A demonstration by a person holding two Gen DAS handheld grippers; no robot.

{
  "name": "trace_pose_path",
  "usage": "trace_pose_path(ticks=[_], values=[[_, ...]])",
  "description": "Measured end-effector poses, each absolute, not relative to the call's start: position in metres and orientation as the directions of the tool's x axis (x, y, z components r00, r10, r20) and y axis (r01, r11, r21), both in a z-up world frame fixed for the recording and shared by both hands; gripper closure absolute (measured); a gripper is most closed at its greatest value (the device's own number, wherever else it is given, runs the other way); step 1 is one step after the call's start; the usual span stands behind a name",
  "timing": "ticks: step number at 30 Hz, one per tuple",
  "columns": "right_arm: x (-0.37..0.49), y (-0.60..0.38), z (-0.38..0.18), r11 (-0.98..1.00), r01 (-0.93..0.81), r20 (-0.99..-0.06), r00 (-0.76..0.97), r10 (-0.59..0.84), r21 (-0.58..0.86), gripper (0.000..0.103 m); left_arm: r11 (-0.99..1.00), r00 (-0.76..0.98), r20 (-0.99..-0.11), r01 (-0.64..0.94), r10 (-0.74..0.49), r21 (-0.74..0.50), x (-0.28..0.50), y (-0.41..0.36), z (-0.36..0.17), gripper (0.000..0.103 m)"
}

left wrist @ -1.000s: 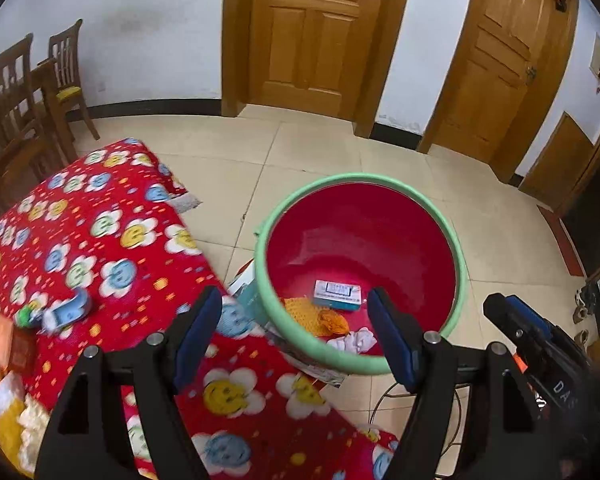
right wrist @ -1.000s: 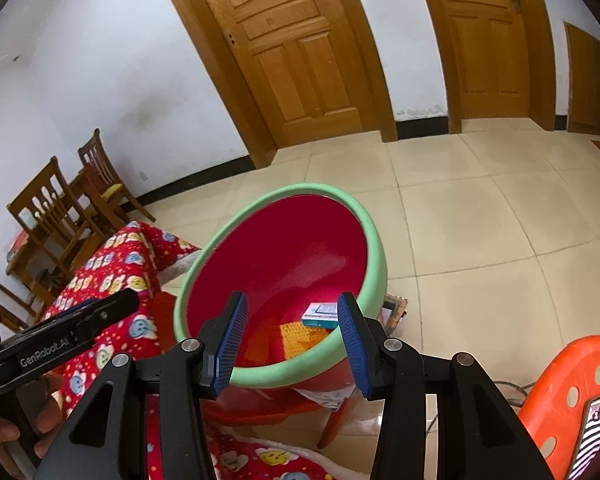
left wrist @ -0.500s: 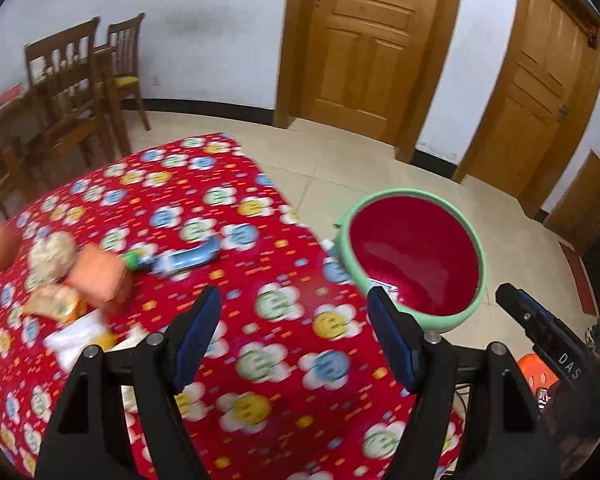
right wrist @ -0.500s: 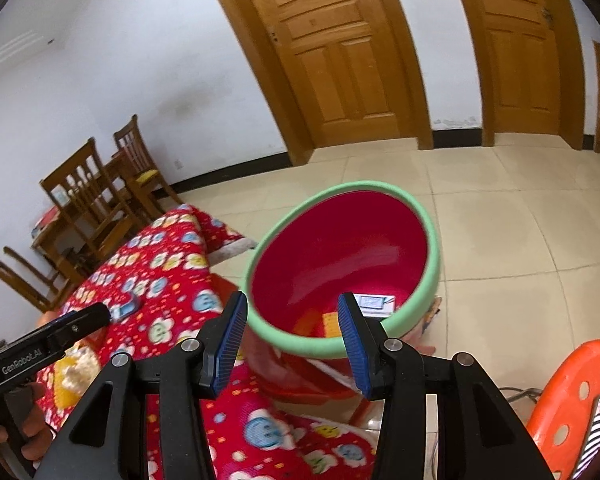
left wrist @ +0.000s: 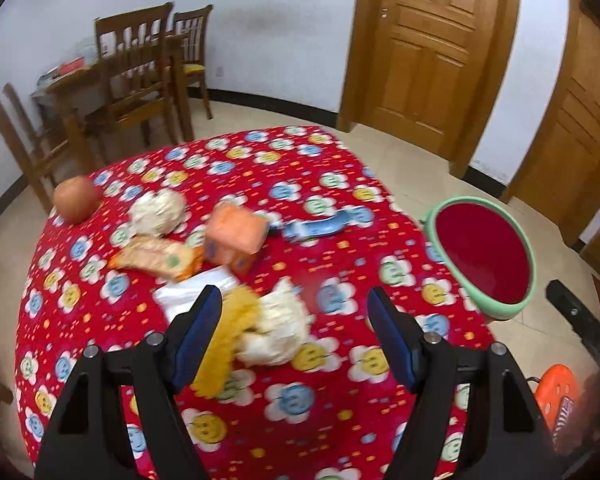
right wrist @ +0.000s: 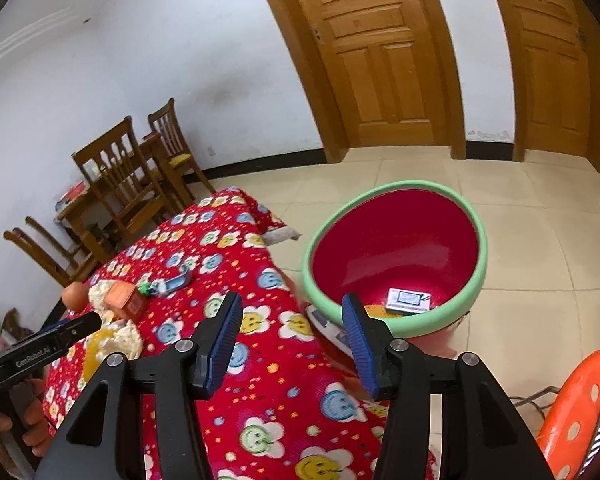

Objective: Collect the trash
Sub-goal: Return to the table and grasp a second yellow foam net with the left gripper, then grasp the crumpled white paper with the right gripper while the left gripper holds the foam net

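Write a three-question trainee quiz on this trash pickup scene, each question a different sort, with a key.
1. True or false: the left tool grips the crumpled white paper wad on the red flower-print tablecloth.
2. Multiple choice: the small white printed box lies A) on the cloth, B) inside the red tub with the green rim, C) on the orange plastic stool.
3. Fill in: the round reddish fruit sits near the table's ___ edge in the left wrist view.

Key: 1 false; 2 B; 3 left.
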State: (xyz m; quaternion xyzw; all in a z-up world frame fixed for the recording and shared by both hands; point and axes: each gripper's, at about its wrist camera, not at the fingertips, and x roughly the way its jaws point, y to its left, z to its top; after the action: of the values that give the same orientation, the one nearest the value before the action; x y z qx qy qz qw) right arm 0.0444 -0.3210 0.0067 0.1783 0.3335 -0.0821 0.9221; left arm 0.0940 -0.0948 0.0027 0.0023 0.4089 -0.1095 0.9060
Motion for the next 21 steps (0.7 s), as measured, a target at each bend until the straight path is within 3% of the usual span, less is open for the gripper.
trace_pose_path(ticks=[5, 11, 13, 18, 21], values=[[0.049, -0.311, 0.007, 0.931, 0.249, -0.649, 0.761, -0.018, 0.265, 0.05, 0.985, 0.641, -0.751, 0.153, -0.159, -0.078, 0.095, -0.072, -0.011, 0.029], [0.055, -0.296, 0.002, 0.939, 0.226, -0.661, 0.751, 0.003, 0.261, 0.05, 0.988, 0.613, -0.776, 0.117, -0.148, -0.096, 0.1, -0.053, -0.03, 0.048], [0.055, -0.293, 0.001, 0.941, 0.219, -0.664, 0.748, 0.008, 0.258, 0.05, 0.988, 0.604, -0.782, 0.11, -0.156, -0.112, 0.102, -0.048, -0.035, 0.059], [0.061, -0.283, -0.003, 0.945, 0.203, -0.673, 0.739, 0.023, 0.255, 0.05, 0.985, 0.594, -0.786, 0.108, -0.173, -0.135, 0.105, -0.041, -0.042, 0.07], [0.064, -0.277, -0.005, 0.949, 0.19, -0.679, 0.733, 0.035, 0.253, 0.05, 0.981, 0.583, -0.789, 0.11, -0.192, -0.157, 0.106, -0.036, -0.046, 0.088]])
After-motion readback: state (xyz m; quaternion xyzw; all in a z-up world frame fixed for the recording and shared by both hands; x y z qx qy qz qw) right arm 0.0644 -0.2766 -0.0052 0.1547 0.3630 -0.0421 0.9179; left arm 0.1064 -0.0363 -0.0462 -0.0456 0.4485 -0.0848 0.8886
